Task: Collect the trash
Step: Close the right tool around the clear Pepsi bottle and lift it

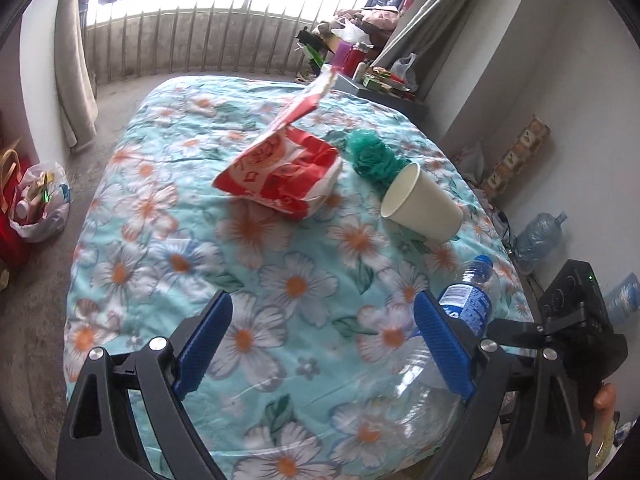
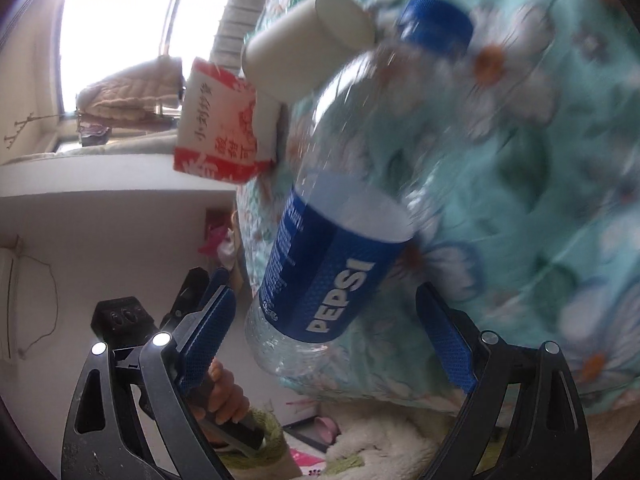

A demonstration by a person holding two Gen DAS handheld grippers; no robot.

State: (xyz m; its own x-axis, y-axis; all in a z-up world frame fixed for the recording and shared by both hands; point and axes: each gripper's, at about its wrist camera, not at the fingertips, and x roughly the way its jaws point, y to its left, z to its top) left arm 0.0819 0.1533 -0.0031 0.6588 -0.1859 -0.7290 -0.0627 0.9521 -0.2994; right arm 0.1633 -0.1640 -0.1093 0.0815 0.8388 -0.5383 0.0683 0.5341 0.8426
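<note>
A clear Pepsi bottle (image 1: 466, 300) with a blue cap and label lies near the right edge of the floral quilt (image 1: 280, 292). In the right wrist view the bottle (image 2: 332, 260) fills the middle. My right gripper (image 2: 326, 338) is open, one finger on each side of the bottle's base, with gaps showing. My left gripper (image 1: 324, 344) is open over bare quilt, and its right finger (image 1: 444, 344) overlaps the bottle's clear body. Farther up the bed lie a paper cup (image 1: 424, 204) on its side, a red-and-white paper bag (image 1: 280, 172) and a green mesh sponge (image 1: 372, 152).
A white plastic bag (image 1: 40, 204) full of bits stands on the floor left of the bed. A cluttered side table (image 1: 376, 80) sits at the far right corner, and a water jug (image 1: 540, 236) rests by the right wall. A hand (image 2: 224, 396) holds the other gripper's handle.
</note>
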